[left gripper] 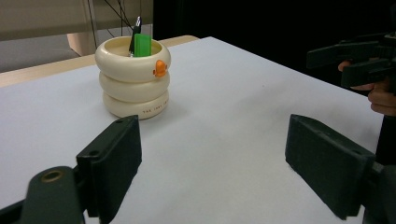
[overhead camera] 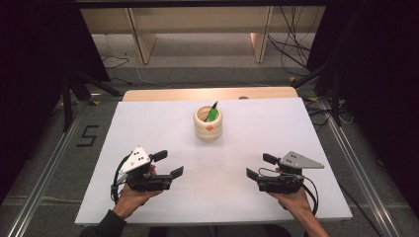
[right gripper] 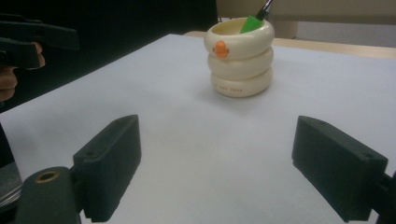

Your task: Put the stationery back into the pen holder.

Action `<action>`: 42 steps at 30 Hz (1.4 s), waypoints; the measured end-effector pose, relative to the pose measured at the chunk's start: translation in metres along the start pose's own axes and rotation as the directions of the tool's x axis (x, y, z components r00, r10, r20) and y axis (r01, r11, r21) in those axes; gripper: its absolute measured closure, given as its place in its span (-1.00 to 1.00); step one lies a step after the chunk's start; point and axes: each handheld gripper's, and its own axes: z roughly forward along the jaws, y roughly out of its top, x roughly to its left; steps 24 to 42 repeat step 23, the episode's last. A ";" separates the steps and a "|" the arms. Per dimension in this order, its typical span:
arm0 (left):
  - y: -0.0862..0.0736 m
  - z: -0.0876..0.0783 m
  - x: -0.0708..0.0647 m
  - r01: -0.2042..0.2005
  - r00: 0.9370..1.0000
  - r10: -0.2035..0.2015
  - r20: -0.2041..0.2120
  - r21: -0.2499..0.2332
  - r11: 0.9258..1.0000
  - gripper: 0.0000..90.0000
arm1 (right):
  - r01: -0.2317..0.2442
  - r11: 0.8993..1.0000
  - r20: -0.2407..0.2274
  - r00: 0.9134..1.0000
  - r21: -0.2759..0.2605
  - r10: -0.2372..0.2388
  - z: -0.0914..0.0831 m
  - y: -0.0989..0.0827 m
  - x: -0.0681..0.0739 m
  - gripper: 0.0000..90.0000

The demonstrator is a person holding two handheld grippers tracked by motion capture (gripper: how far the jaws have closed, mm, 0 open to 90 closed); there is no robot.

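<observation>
Both tongs, left [overhead camera: 167, 163] & right [overhead camera: 261, 165], gaping wide, empty, low over worktop [overhead camera: 148, 123]. Cup [overhead camera: 207, 123] w/ green pen [overhead camera: 213, 113] upright mid-worktop. Prob. next: approach slow, steady cup, pinch pen high.

We see one obstacle, a cup [overhead camera: 207, 124] near the table's [overhead camera: 148, 123] far edge. Bare table lies all around it.

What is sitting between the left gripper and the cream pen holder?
Nothing: bare white table from the left gripper to the pen holder, per the left gripper view.
</observation>
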 end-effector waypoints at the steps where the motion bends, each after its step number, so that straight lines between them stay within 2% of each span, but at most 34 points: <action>1: 0.000 0.000 0.000 -0.001 1.000 0.001 -0.001 0.001 1.000 -0.60 | 0.000 1.000 0.000 1.000 0.000 0.000 0.000 0.000 0.000 -0.63; 7: 0.000 0.000 -0.001 -0.004 1.000 0.004 0.001 0.003 1.000 -0.60 | 0.005 1.000 0.002 1.000 0.007 -0.005 -0.003 -0.005 0.001 -0.63; 16: -0.001 0.000 -0.001 -0.004 1.000 0.004 0.001 0.006 1.000 -0.60 | -0.001 1.000 0.015 1.000 -0.019 0.002 -0.006 -0.002 -0.002 -0.63; 42: -0.001 0.000 -0.001 -0.007 1.000 0.007 -0.001 0.004 1.000 -0.60 | 0.002 1.000 0.015 1.000 -0.014 -0.002 -0.005 -0.003 -0.001 -0.63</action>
